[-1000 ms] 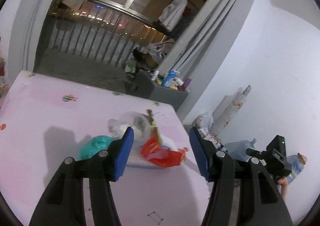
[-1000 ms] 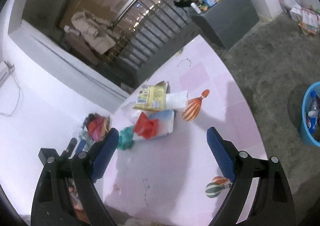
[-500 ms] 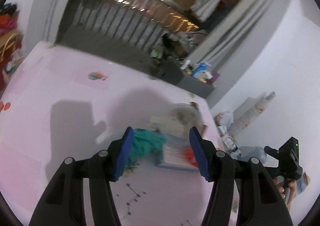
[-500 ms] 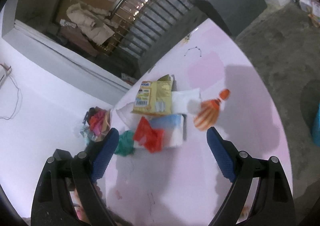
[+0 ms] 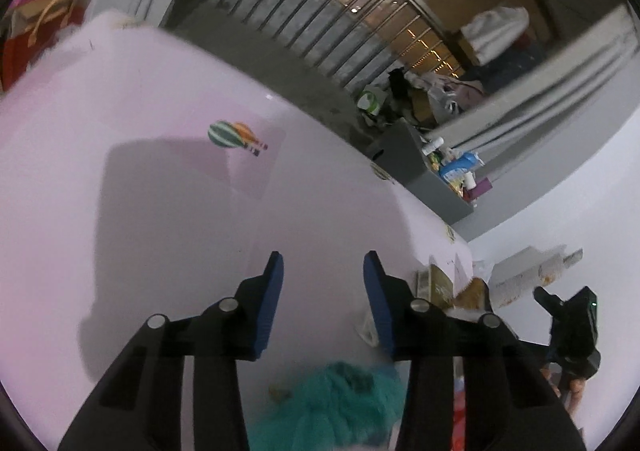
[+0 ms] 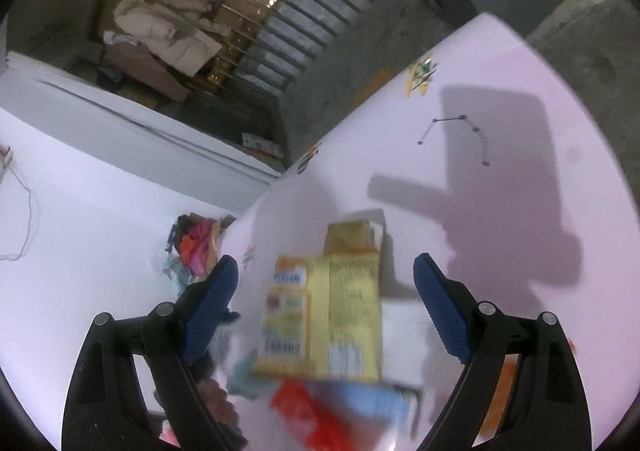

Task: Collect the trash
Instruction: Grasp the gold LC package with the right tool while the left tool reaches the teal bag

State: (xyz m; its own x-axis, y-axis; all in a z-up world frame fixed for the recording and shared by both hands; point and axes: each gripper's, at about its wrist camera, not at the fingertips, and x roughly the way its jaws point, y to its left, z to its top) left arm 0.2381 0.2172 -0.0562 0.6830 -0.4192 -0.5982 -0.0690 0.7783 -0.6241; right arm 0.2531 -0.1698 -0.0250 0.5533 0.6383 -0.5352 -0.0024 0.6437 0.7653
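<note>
Nearest the left gripper [image 5: 323, 271] lies a crumpled teal bag [image 5: 340, 403], low between the arms of the tool and behind the fingertips; the jaws are closing, with only bare tabletop between the pads. The right gripper [image 6: 325, 279] has its jaws spread wide and grips nothing, with a yellow snack packet [image 6: 332, 315] lying flat between and just beyond them, resting on a blurred red wrapper [image 6: 304, 407] and a blue-and-white pack. This looks like the reach toward the pile, before any pickup. Next, each tool likely needs to drop until its pads straddle a piece. The trash is soft and creased, heaped near the edge of the pink table [image 5: 168, 187]. Beyond stand a railing and a grey cabinet.
</note>
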